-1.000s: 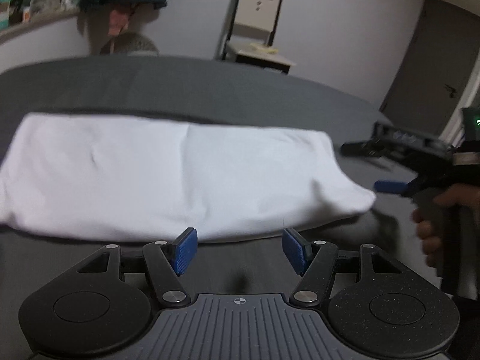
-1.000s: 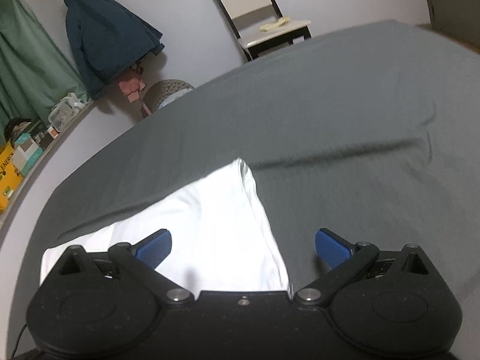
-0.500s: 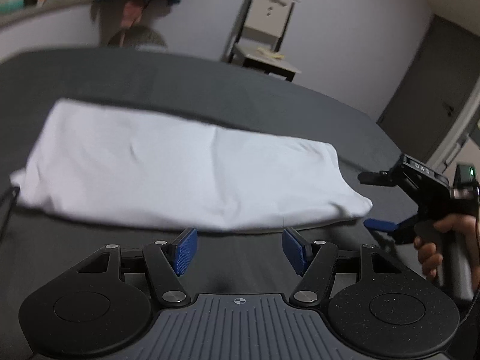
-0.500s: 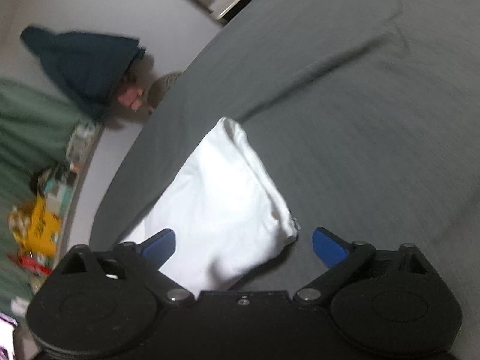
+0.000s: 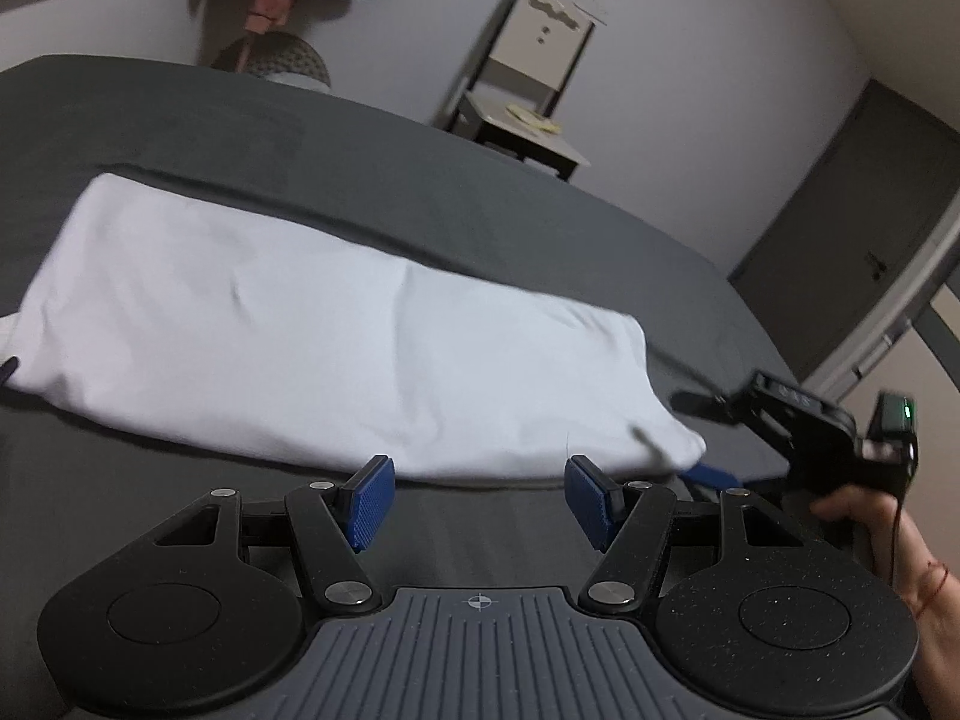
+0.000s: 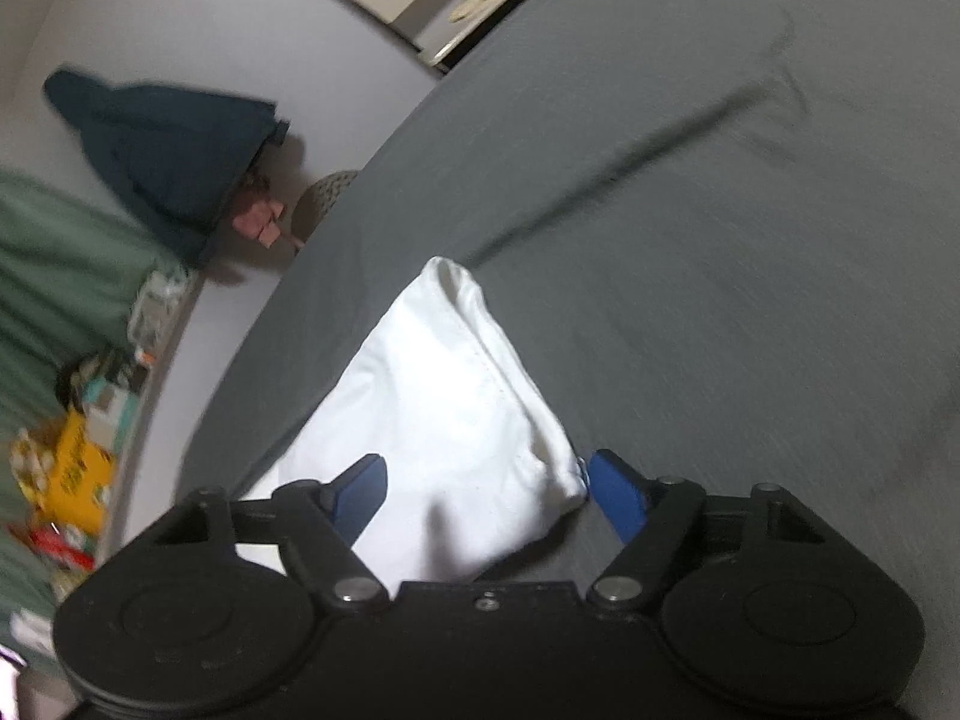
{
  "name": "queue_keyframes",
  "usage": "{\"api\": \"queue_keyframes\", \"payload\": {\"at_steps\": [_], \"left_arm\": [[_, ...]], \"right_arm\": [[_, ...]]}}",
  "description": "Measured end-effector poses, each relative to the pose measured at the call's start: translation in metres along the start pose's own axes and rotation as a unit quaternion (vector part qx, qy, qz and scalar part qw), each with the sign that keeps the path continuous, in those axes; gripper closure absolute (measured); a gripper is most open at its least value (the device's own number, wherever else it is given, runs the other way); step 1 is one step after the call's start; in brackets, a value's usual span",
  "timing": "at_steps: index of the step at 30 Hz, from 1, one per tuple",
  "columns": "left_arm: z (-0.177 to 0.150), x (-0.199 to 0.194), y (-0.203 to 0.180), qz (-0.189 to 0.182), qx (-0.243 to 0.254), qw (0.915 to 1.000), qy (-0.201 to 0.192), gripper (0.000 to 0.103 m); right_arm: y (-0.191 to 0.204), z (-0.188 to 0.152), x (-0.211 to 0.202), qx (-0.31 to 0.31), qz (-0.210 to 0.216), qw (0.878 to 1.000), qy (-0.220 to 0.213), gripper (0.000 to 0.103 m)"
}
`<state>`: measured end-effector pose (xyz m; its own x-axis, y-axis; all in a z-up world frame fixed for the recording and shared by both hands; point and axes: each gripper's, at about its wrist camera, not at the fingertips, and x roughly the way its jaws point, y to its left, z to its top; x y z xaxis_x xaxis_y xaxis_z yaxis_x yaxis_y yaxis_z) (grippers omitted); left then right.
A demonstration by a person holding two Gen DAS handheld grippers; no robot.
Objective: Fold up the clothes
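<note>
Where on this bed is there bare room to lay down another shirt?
The grey bed sheet lies bare beyond the folded white garment, toward the chair, and to its right in the right wrist view. It is crowded at the garment's near corner, where the open right gripper and left gripper sit.

Cloth (image 5: 312, 336): lies flat on the bed (image 5: 540, 228).
Chair (image 5: 528, 96): far side, behind the bed.
Right gripper (image 5: 708, 450): at the cloth's right corner.
</note>
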<state>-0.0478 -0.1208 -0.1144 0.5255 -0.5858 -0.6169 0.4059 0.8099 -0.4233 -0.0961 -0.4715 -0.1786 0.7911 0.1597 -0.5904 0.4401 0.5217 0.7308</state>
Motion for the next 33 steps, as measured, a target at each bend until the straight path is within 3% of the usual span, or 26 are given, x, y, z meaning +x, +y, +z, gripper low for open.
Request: {"api": "queue_keyframes", "payload": {"at_steps": [7, 17, 24, 29, 33], "left_arm": [[0.0, 0.004, 0.001, 0.0, -0.011, 0.9999, 0.003, 0.039], [0.0, 0.007, 0.001, 0.003, -0.008, 1.0, 0.005, 0.039], [-0.002, 0.01, 0.0, 0.001, -0.006, 0.9999, 0.008, 0.039], [-0.004, 0.009, 0.0, 0.003, -0.004, 0.9999, 0.009, 0.039], [-0.006, 0.004, -0.002, 0.006, 0.002, 1.0, 0.006, 0.039]], "right_arm": [[0.0, 0.001, 0.004, 0.003, 0.0, 1.0, 0.001, 0.029], [-0.002, -0.003, 0.007, 0.018, 0.0, 1.0, 0.01, 0.04], [-0.003, 0.003, 0.016, 0.011, 0.014, 1.0, -0.002, 0.04], [-0.001, 0.006, 0.021, -0.004, 0.027, 1.0, -0.008, 0.033], [-0.005, 0.0, 0.014, 0.018, 0.031, 0.999, -0.001, 0.036]]}}
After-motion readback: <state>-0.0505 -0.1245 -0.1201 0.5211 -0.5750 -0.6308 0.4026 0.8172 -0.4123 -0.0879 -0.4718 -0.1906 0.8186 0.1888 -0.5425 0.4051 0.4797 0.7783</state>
